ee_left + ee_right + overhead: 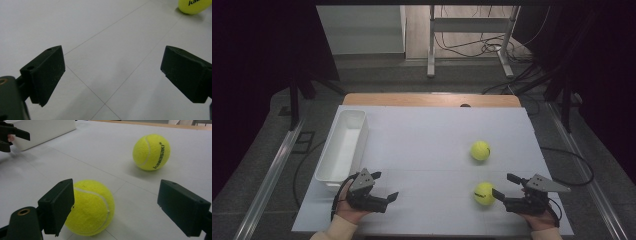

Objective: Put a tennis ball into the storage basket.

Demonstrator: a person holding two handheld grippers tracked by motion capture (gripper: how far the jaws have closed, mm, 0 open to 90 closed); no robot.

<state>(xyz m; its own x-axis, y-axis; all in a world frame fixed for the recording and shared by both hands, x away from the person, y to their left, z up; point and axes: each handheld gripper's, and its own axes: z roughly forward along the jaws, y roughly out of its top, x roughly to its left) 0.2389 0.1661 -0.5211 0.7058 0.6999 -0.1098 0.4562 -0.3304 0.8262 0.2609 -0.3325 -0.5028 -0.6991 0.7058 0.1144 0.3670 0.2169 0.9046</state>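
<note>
Yellow felt first: the near tennis ball [91, 207] sits on the white table sheet [422, 145] right at your right gripper [503, 187]. In the right gripper view one jaw is against or just beside its flank and the other stands well clear on the far side, so the ball is only partly between them. Jaws are spread wide, nothing clamped.

Second tennis ball [151, 152] lies beyond the first, further out past your right jaws, apart from it.

Your left gripper [384, 185] is also spread wide and empty. Bare sheet between its jaws in the left gripper view, one ball at the far edge ahead. White bin [343, 145] sits just ahead of that gripper, on its outer side, and looks empty from above.

Progress, my read: nothing done yet if the balls go in the bin. Both are on the sheet, none lifted. You're at approach on the near one; centre it between the jaws before closing, or it will likely roll off.

Count: two balls, one bin, two grippers.
</note>
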